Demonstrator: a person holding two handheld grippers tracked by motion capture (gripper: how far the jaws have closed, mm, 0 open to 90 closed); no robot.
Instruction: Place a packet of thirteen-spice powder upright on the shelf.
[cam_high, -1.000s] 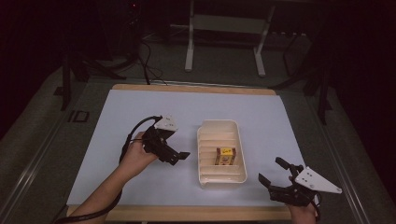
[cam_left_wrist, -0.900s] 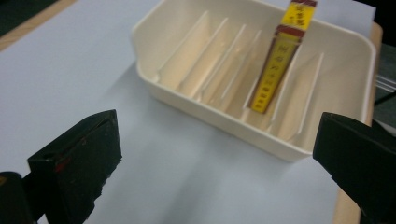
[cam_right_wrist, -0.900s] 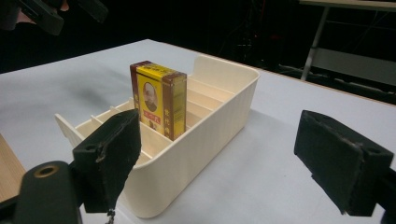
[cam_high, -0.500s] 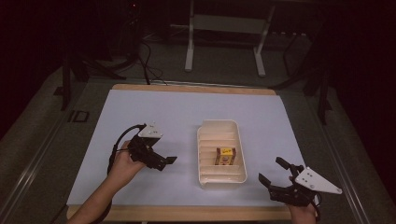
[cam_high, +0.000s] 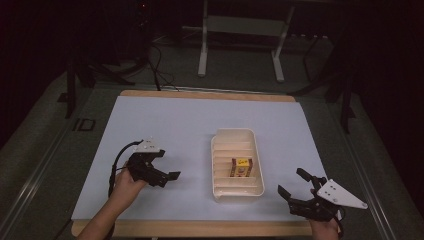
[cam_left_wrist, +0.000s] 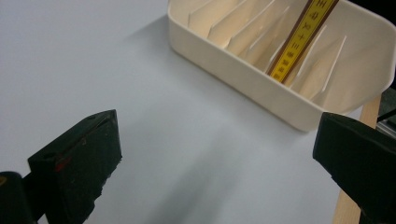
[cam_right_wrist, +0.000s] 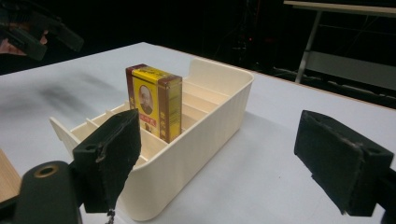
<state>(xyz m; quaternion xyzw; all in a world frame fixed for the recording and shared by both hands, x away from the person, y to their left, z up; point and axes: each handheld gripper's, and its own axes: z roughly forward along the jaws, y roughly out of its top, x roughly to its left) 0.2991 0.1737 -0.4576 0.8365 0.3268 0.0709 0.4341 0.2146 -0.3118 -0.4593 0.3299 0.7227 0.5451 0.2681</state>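
While the yellow box (cam_high: 241, 167) stands upright in a slot near the middle of the cream divided tray (cam_high: 220, 165), both tools are away from it and hold nothing. The left hand-held gripper (cam_high: 167, 178) hovers over the worktop (cam_high: 165, 120) to the left of the tray with its jaws wide; the right hand-held gripper (cam_high: 296, 189) waits near the front right corner, jaws also wide apart. I judge the box is already placed (or is waiting to be taken out). To grasp it well, a gripper should come from above, close on the two broad faces, and lift straight so the thin dividers are not pushed. The worktop is pale blue-white with a wooden edge; the room behind is dark, with a metal frame (cam_high: 240, 30) and cables on the floor.
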